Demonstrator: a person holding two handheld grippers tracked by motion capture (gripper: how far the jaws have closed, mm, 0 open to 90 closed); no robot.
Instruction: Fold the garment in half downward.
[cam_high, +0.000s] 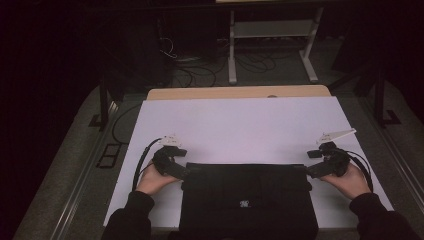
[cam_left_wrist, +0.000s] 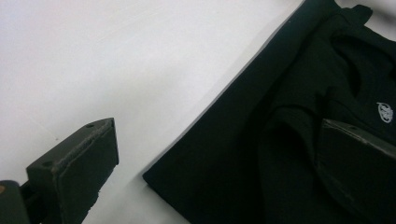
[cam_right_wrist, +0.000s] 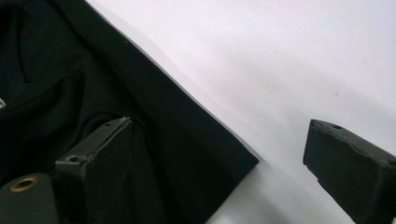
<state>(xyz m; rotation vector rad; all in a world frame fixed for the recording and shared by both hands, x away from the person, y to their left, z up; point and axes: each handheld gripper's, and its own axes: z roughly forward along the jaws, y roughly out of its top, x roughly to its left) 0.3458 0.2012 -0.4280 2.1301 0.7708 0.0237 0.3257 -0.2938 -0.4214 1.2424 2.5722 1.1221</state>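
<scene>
At the table's near edge, both grippers, left and right, straddle the folded black garment's far corners, jaws released, seemingly ready to pinch.

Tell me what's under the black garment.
The garment lies flat on the white sheet, which shows around its far corners. Whatever sits directly beneath the fabric is covered; a folded layer shows on top.

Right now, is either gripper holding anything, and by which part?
Nothing is held. The left gripper and the right gripper are both open, each straddling a far corner of the folded black garment lying on the white table.
</scene>
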